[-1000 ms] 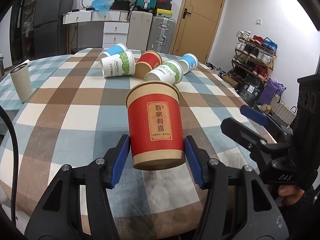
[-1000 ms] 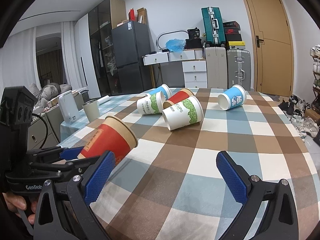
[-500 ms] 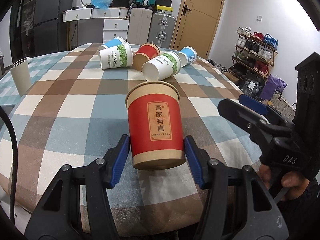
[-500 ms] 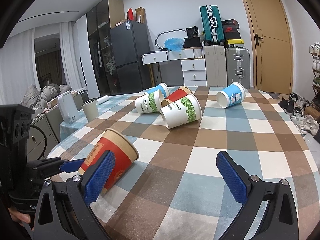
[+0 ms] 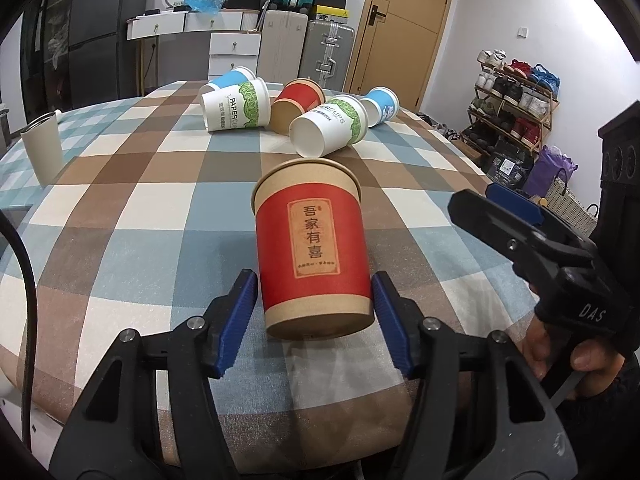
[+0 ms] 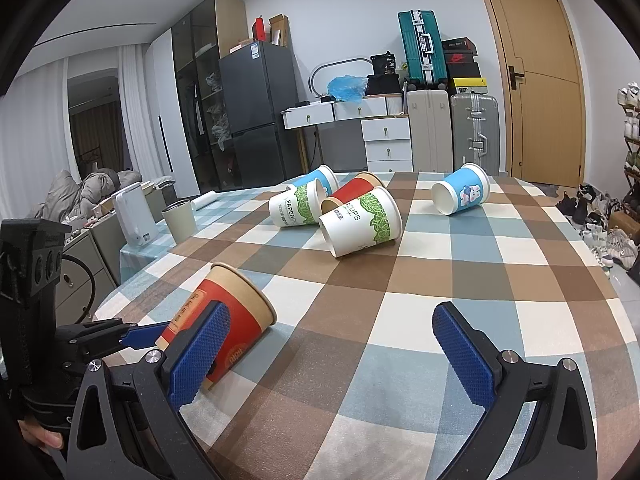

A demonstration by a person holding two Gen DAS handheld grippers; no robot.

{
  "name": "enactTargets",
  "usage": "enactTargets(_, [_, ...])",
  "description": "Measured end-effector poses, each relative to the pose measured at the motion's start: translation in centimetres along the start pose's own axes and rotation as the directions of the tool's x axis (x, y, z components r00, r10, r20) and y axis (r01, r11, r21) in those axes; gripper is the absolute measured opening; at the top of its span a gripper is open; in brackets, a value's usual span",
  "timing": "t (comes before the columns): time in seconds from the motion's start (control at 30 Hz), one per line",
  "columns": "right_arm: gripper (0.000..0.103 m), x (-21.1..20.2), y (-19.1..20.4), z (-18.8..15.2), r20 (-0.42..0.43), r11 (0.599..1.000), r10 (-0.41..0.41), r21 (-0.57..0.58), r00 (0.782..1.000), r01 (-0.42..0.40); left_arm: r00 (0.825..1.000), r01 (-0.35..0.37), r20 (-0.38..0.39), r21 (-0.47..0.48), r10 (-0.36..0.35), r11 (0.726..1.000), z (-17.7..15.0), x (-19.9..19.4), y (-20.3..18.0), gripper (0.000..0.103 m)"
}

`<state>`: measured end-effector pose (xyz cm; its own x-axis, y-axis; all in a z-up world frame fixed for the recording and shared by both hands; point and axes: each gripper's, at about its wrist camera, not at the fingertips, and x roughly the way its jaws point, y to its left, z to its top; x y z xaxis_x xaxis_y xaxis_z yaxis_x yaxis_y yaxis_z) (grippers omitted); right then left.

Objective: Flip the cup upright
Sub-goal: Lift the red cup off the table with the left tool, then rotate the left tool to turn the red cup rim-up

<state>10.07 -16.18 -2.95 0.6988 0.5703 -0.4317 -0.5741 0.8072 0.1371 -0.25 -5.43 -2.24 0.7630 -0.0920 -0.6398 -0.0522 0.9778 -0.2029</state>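
My left gripper (image 5: 314, 322) is shut on a red paper cup (image 5: 312, 248) with a kraft rim and a Chinese label, gripped near its base. In the right wrist view the cup (image 6: 224, 320) is tilted, its mouth pointing up and away, low over the checked tablecloth (image 6: 440, 280). My right gripper (image 6: 332, 352) is open and empty, just right of the cup; it also shows at the right of the left wrist view (image 5: 512, 216).
Several cups lie on their sides at the far end: two white-green (image 6: 360, 222) (image 6: 296, 208), one red (image 6: 352, 192), two blue (image 6: 462, 194) (image 6: 320, 178). A beige tumbler (image 6: 180, 220) stands at the left edge. The near table edge lies below the grippers.
My left gripper has brought the red cup down toward the tablecloth and nearer the near edge. The right gripper stays open beside it.
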Motion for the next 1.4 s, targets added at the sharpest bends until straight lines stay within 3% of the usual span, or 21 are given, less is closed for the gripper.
enactTargets(0.17, [0.103, 0.0, 0.0, 0.0, 0.0, 1.0, -0.001, 0.002, 1.0, 0.001, 1.0, 0.015, 0.026, -0.007, -0.014, 1.0, 0.4, -0.5, 0.8, 0.076])
enactTargets(0.4, [0.103, 0.0, -0.1, -0.1, -0.008, 1.0, -0.009, 0.002, 1.0, 0.009, 0.997, 0.035, 0.064, 0.006, -0.036, 0.999, 1.1, -1.7, 1.6, 0.086])
enactTargets(0.5, [0.103, 0.3, 0.0, 0.1, -0.024, 1.0, -0.027, -0.001, 0.999, 0.027, 0.996, 0.031, 0.083, 0.019, -0.033, 0.999, 1.5, -2.1, 2.0, 0.102])
enactTargets(0.97, [0.103, 2.4, 1.3, 0.9, -0.156, 0.998, -0.041, 0.042, 0.987, 0.048, 0.987, -0.036, 0.157, 0.033, 0.031, 0.999, 3.0, -2.8, 6.7, 0.102])
enactTargets(1.4, [0.103, 4.4, 2.8, 1.7, -0.272, 0.993, 0.065, 0.113, 0.96, -0.035, 0.989, -0.051, 0.136, 0.01, 0.049, 0.999, 2.7, -1.4, 8.5, 0.102])
